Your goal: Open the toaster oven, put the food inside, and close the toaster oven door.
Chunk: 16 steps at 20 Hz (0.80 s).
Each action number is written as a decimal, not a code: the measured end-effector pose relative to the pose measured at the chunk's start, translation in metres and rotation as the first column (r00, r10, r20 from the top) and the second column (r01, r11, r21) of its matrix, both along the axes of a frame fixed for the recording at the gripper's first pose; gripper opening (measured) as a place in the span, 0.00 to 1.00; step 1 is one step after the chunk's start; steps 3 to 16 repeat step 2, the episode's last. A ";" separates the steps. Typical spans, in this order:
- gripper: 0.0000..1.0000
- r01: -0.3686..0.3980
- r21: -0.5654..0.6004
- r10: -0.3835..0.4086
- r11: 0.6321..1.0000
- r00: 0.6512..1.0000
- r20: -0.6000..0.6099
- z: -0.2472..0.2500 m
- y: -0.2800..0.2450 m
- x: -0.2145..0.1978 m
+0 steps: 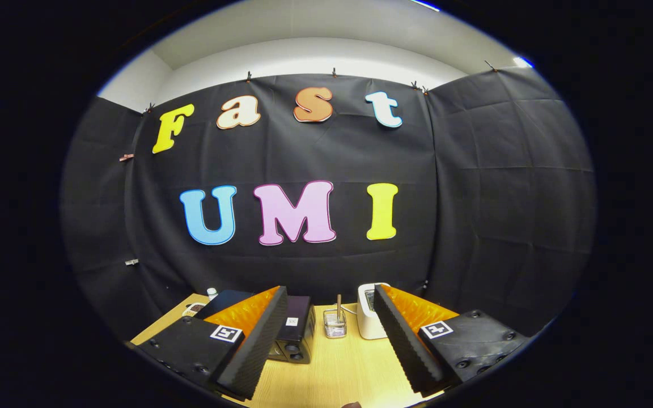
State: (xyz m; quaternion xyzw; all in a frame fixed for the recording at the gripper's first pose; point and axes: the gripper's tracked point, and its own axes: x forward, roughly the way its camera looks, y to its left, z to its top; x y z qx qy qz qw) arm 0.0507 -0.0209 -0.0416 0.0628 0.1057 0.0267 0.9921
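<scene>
Toaster oven (295, 328) half hidden behind left finger; door state unclear.

The wooden table (332, 368) carries a black toaster oven (295, 334), a clear glass holder (335, 324) and a white appliance (369, 311)

1. We see the gripper (331, 345) with fingers spread wide, nothing between them.
2. Beyond them on the wooden table (338, 368): a dark toaster oven (295, 331), a small glass container (335, 324), a white appliance (369, 317).

Gripper (331, 345): two fingers (255, 345) spread wide apart, nothing held between them, ridged pads facing inward, raised above the surface and aimed level ahead.
</scene>
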 end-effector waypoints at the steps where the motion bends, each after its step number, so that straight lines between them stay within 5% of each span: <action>1: 0.98 0.000 0.000 0.000 1.000 1.000 0.000 0.000 0.000 0.000; 16: 0.98 -0.001 0.001 0.001 1.000 1.000 0.000 -0.001 0.000 0.000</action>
